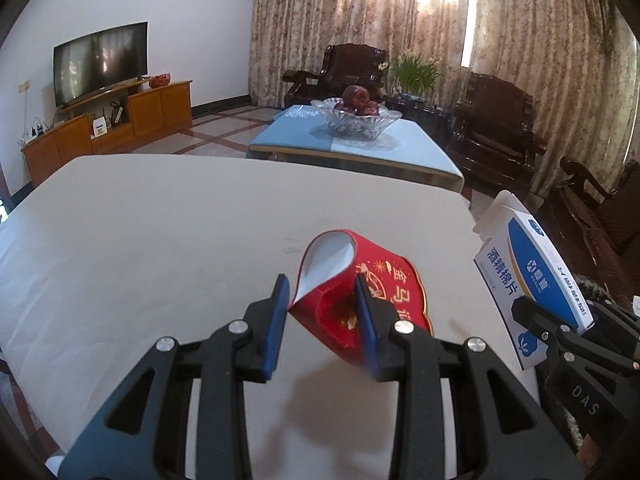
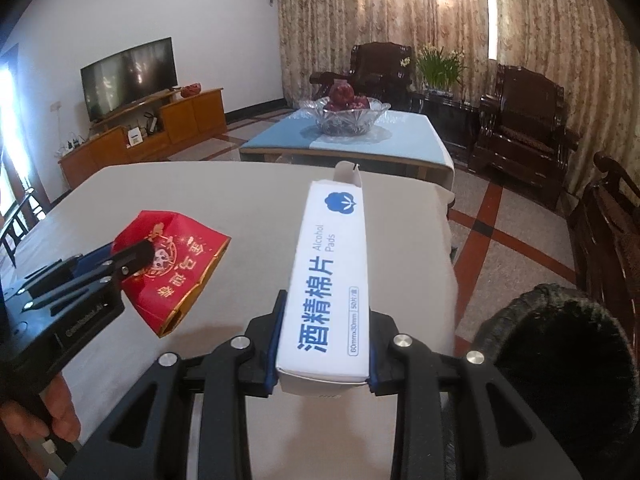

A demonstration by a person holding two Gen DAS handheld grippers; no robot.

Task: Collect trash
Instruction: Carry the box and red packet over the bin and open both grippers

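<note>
My left gripper [image 1: 322, 284] is shut on a red paper envelope with gold print [image 1: 340, 276] and holds it above the beige table [image 1: 160, 240]. The envelope also shows in the right wrist view [image 2: 180, 272], lifted off the table with the left gripper [image 2: 136, 256] on it. My right gripper [image 2: 326, 304] is shut on a white and blue alcohol pads box [image 2: 332, 280], its far flap open. The box also shows at the right of the left wrist view [image 1: 528, 280]. A dark round bin [image 2: 556, 372] stands on the floor to the right of the table.
Beyond the table is a low table with a blue cloth [image 1: 360, 144] and a glass fruit bowl [image 1: 356, 118]. Dark wooden armchairs [image 2: 520, 120] stand by the curtains. A TV [image 1: 100, 60] sits on a wooden cabinet at the left.
</note>
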